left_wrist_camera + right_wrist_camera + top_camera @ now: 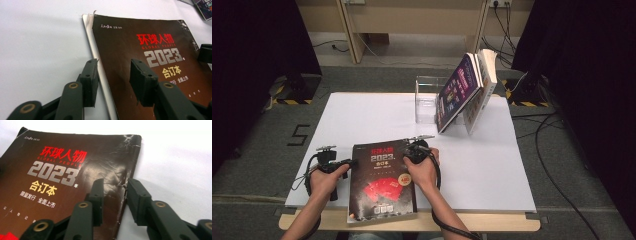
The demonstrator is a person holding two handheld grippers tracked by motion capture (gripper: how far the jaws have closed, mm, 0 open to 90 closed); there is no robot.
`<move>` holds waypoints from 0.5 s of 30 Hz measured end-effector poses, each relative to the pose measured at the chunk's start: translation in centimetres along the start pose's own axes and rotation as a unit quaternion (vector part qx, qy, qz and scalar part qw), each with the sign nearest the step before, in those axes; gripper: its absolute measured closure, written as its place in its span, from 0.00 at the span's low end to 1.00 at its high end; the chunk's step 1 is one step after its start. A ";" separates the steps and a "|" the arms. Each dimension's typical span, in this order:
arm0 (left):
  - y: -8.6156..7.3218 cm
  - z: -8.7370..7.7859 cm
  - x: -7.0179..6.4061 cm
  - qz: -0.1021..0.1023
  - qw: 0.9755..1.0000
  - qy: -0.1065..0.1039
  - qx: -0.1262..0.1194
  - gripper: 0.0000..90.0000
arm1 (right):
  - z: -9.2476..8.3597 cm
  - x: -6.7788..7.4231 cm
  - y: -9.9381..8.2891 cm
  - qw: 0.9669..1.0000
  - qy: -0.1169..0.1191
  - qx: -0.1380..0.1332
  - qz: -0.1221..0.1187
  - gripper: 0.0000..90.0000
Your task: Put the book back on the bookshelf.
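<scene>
The dark-covered 2023 volume (382,182) lay flat at the near edge of the white tabletop (337,120), its lower end reaching over the wooden lip in front of me, and I had a gripper set at each long side of it. In the left gripper view my left gripper (113,77) straddled the page-block edge, one jaw out on the white surface and the other over the cover, with clear space between the pads and the book, so I counted it open. My right gripper (115,200) stood likewise astride the creased, worn edge on the opposite side, jaws part-closed but not pressing on anything I could see. I judged this two-sided placing was meant to pinch both edges and lift the thick volume evenly, since a flat book offers little else to catch. Farther back and to the right, well apart from it, a clear acrylic stand (428,97) held two books (467,90) leaning over at a slant. Nothing lay between the volume and that stand; the leaning pair, I judged, would crowd any slot there.
</scene>
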State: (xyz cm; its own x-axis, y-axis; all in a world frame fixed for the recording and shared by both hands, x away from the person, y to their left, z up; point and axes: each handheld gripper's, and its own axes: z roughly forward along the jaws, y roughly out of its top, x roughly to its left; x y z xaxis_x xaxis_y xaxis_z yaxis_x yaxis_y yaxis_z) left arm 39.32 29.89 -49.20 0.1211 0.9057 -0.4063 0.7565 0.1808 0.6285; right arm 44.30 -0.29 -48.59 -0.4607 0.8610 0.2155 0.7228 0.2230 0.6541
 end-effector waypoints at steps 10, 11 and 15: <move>0.2 0.2 0.0 -0.002 1.000 0.001 0.001 0.67 | -0.3 0.0 0.0 1.000 -0.004 0.010 0.005 0.82; 0.2 0.2 -0.1 -0.001 1.000 0.001 0.001 0.67 | -0.4 0.0 -0.1 1.000 -0.004 0.012 0.005 0.82; 0.2 0.3 -0.1 0.002 1.000 -0.001 0.000 0.68 | -0.6 0.1 -0.2 1.000 -0.006 0.017 0.011 0.82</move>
State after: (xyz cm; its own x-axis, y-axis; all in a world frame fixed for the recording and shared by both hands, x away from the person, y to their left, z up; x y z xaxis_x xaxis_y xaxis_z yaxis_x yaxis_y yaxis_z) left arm 39.69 29.72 -49.21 0.1249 0.9057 -0.4051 0.7562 0.1774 0.6298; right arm 43.76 -0.59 -48.27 -0.4389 0.8709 0.2212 0.7493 0.2189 0.6250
